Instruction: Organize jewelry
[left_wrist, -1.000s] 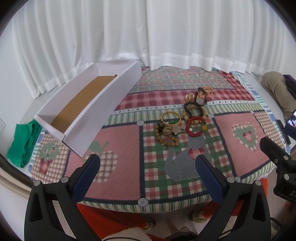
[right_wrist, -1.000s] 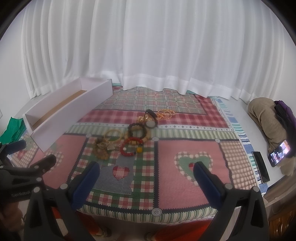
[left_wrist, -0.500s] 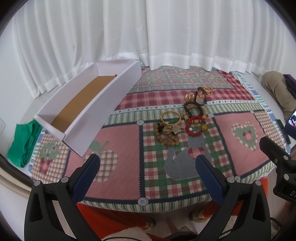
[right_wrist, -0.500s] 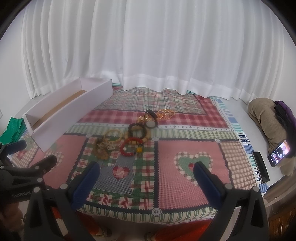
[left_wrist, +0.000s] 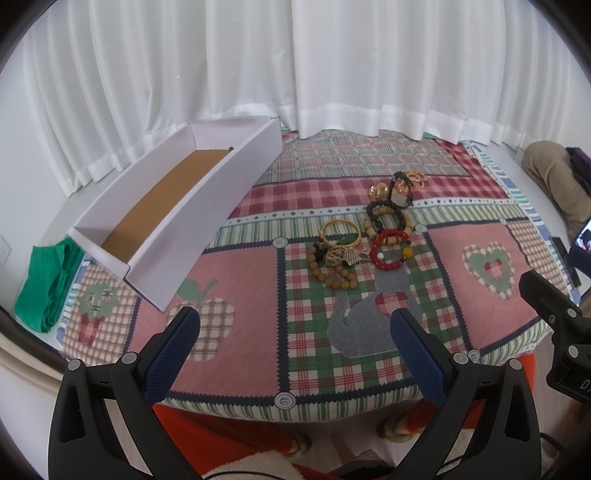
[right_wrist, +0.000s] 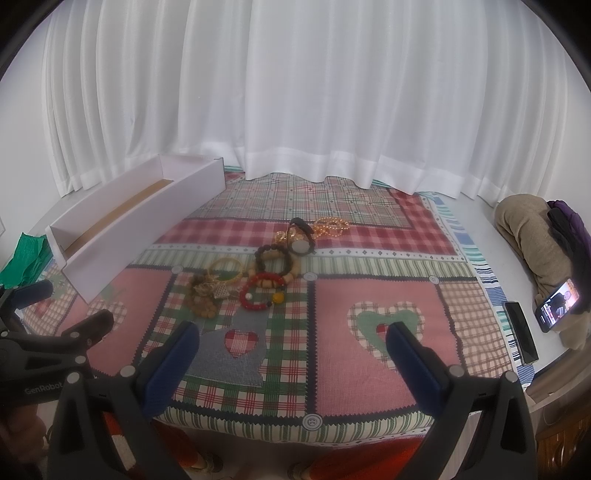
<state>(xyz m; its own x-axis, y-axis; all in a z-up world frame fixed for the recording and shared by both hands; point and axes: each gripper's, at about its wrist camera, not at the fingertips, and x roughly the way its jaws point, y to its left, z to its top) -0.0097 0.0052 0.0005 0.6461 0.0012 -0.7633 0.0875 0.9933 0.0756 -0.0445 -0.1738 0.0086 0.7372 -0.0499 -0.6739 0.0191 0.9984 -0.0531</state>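
Nothing has changed over the last second: both grippers hang where they were, short of the near edge of the quilted tabletop, and no piece of jewelry has shifted, so the sorting has not begun.

At the left edge a folded green cloth lies beside the long white box, which runs from the near-left up toward the far-left corner, open-topped with its brown floor bare. The left gripper is released, jaws wide and holding nothing. The bare patchwork between box and cluster gives a free lane for carrying.

Mid-table the jewelry sits bunched: wooden bead bracelet, gold bangle, red bead bracelet, touching or overlapping.

The right gripper is likewise spread and empty. The right half of the cloth lies open to the phone beyond its edge.
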